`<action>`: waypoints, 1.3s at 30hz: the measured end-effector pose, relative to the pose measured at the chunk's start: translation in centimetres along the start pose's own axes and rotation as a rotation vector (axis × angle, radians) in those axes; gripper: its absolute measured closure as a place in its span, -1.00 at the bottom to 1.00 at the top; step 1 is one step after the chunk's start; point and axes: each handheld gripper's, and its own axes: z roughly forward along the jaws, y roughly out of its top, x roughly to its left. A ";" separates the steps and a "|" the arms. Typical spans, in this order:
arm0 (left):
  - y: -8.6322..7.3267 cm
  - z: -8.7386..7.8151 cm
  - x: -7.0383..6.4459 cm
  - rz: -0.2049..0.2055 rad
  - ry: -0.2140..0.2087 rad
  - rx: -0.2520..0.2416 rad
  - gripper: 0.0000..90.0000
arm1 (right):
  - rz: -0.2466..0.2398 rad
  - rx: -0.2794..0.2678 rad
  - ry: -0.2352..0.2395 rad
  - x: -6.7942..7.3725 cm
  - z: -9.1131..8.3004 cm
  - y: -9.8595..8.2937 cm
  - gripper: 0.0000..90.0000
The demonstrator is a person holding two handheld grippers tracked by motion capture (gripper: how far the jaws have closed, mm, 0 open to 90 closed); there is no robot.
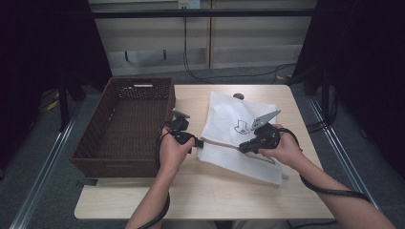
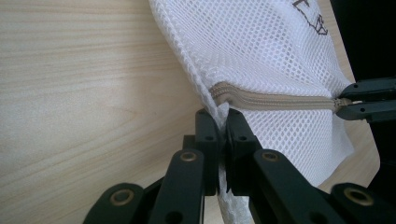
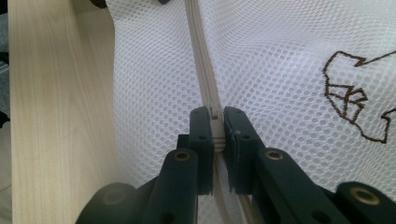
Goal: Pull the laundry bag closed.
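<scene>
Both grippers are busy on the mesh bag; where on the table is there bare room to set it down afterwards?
Bare wood lies along the near table edge, in front of the basket and the mesh bag, and in a strip between the two. The basket's inside looks empty. It is crowded where the left gripper and right gripper pinch the bag.

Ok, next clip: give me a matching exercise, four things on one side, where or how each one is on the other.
Things:
1. basket
2. mesh bag
3. left gripper
4. right gripper

Place or state:
A. shut on the zip pull
B. lying flat at the middle of the table
C. shut on the bag's edge at the zip's end
D. standing at the table's left side

Pairs: 1-D, 2-B, 3-C, 4-A
</scene>
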 end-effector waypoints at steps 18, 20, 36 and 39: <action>0.0 -0.1 0.0 -0.005 -0.002 -0.003 0.92 | -0.009 0.002 -0.007 0.0 -0.1 -0.2 0.85; 0.0 -0.3 0.2 -0.001 0.006 -0.002 0.91 | -0.003 0.003 -0.009 -0.1 -0.1 -0.3 0.85; 0.0 -0.3 0.2 -0.008 0.001 -0.002 0.91 | 0.010 -0.003 -0.002 -0.3 -0.4 -0.8 0.85; 0.0 -0.4 0.2 -0.014 -0.008 -0.005 0.91 | 0.012 -0.006 -0.005 -0.3 -0.4 -0.8 0.85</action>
